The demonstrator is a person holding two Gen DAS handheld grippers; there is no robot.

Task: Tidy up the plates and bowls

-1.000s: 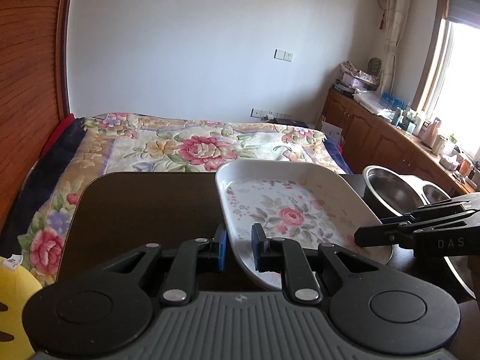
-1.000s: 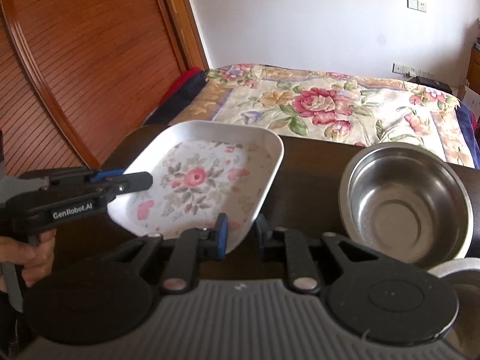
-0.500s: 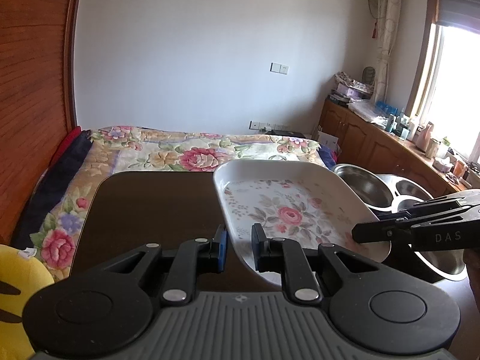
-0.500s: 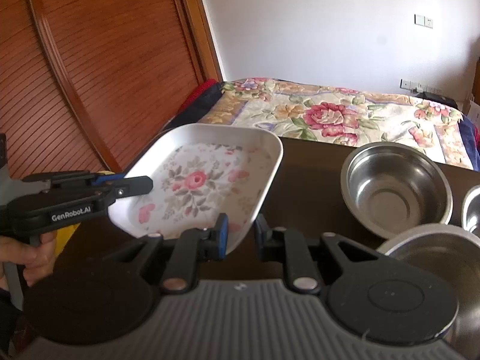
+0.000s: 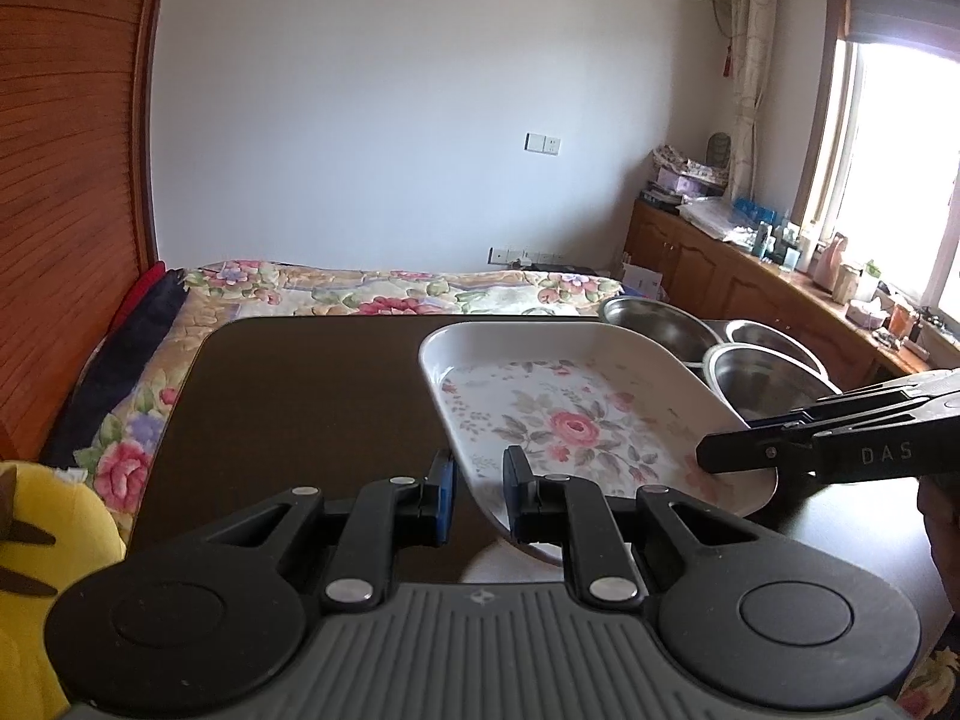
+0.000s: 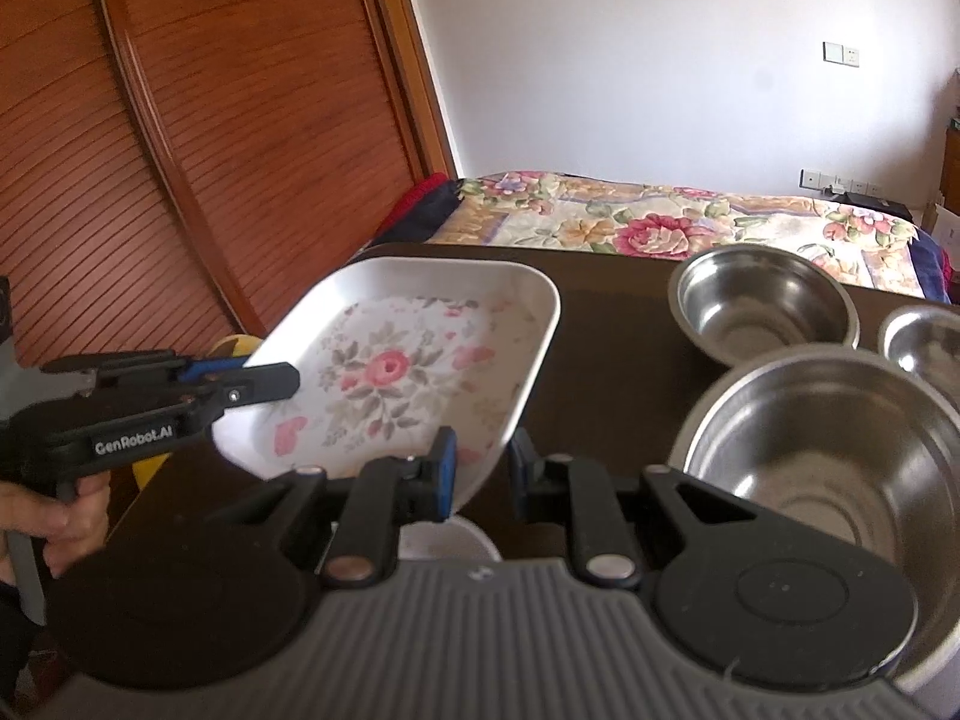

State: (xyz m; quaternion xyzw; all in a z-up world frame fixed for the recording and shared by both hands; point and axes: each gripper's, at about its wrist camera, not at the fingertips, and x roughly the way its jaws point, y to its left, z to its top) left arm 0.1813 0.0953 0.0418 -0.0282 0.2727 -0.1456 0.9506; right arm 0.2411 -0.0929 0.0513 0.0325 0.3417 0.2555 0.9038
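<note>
1. The left gripper (image 5: 478,495) pinches the near left edge of the flowered plate (image 5: 570,414). Its two fingers squeeze the rim between them.
2. The right gripper (image 6: 483,477) pinches the plate's near right edge (image 6: 408,372), one finger above the rim and one below.
3. From the left camera, the right gripper (image 5: 744,456) pokes in from the right and grips the plate's corner. From the right camera, the left gripper (image 6: 282,378) pokes in from the left and grips the other corner.
4. A hand (image 6: 66,510) holds the left gripper's handle.
5. The plate is white with pink roses. It is held up above the dark table (image 5: 312,396), tilted.
6. Something white (image 6: 444,540) sits on the table just under the plate; I cannot tell what it is.
7. Three shiny metal bowls stand on the table to the right: a big bowl (image 6: 810,438) closest, a middle bowl (image 6: 762,300) farther back, and a small bowl (image 6: 927,342) at the edge.
8. Behind the table is a bed (image 6: 660,222) with a flowery blanket.
9. A yellow toy (image 5: 42,576) sits at the far left.
</note>
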